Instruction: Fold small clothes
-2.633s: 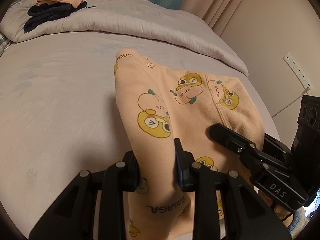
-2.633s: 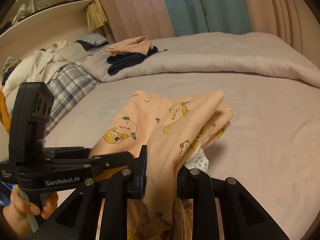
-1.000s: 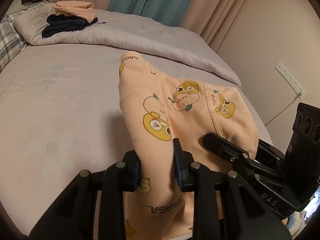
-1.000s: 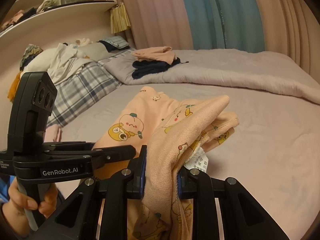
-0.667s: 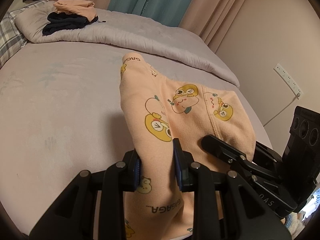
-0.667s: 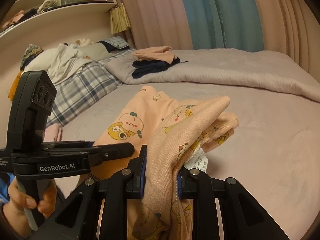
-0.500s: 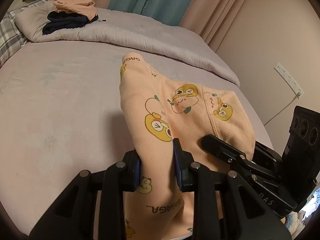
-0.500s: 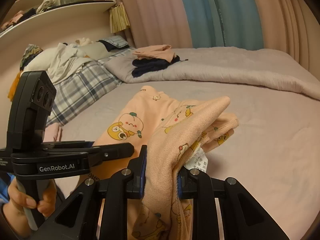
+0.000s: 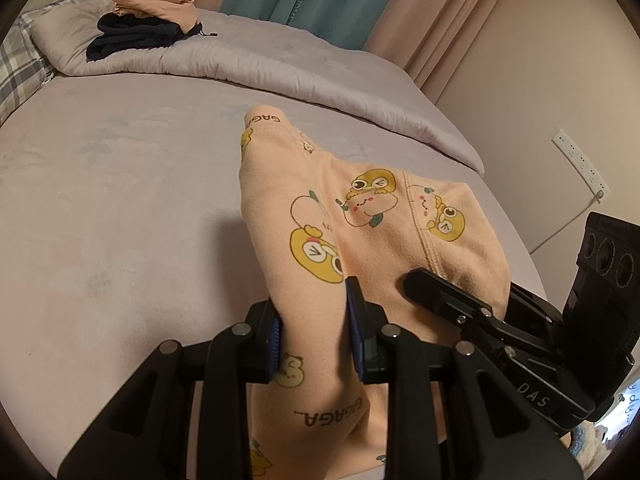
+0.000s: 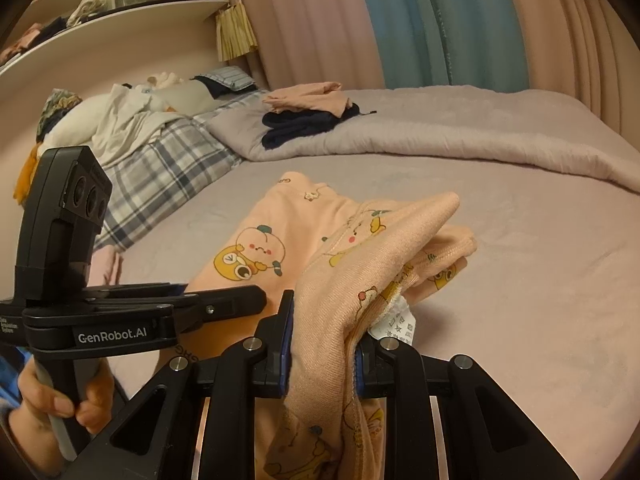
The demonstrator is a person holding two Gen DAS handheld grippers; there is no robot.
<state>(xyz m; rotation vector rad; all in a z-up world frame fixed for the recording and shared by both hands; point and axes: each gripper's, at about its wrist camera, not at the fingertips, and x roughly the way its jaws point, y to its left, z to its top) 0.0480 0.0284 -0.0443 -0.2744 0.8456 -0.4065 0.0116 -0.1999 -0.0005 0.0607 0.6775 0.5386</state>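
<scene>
Small peach pants (image 9: 360, 216) printed with yellow cartoon animals lie partly on the mauve bed (image 9: 120, 208), their near end lifted. My left gripper (image 9: 314, 332) is shut on one leg of the pants. My right gripper (image 10: 324, 344) is shut on the bunched waistband side of the pants (image 10: 360, 256), where a white care label (image 10: 394, 324) hangs out. The right gripper also shows in the left wrist view (image 9: 452, 300), close beside the left one. The left gripper shows in the right wrist view (image 10: 224, 300), held by a hand.
A folded stack, peach garment on dark navy one (image 9: 148, 20), sits on the rolled grey duvet (image 9: 280, 72) at the far side. A plaid blanket and a clothes pile (image 10: 132, 128) lie to the left. A wall with a socket (image 9: 580, 160) is to the right.
Both grippers keep their hold on the pants and have lifted and tilted slightly; the pants hang much the same.
</scene>
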